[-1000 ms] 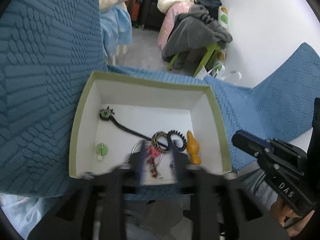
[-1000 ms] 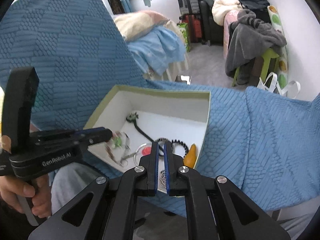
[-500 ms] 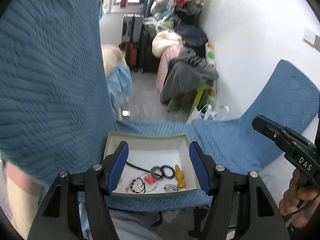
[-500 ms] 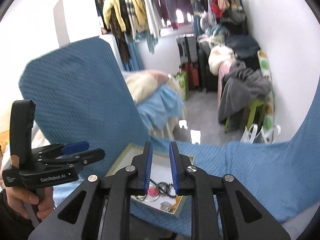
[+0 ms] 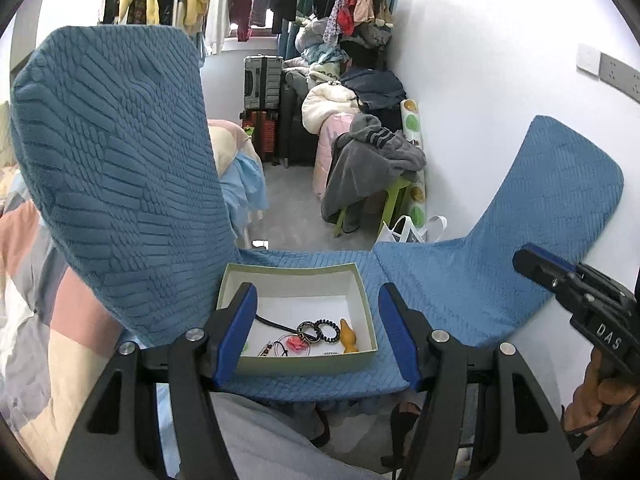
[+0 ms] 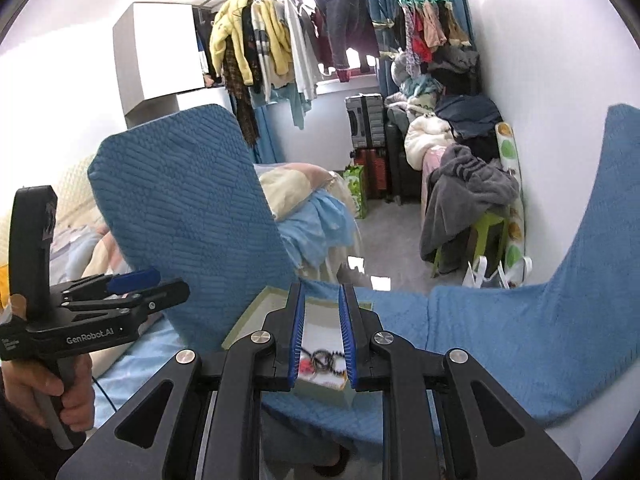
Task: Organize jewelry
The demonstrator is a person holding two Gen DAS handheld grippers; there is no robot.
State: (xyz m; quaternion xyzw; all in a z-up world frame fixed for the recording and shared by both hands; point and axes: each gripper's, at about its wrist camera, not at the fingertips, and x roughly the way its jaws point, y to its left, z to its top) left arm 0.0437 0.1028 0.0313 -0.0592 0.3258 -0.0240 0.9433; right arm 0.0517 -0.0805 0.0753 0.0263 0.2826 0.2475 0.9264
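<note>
Left gripper, fingers spread wide and holding nothing, above the near edge of the blue seat cushion. Right gripper, fingers parted by a narrow gap, likewise empty. Green-rimmed white box resting on the cushion near its front edge, beside the upright backrest. Inside, along the near wall: black cord, patterned ring, black beaded bracelet, amber pendant, silver hoop with pink charm.
</note>
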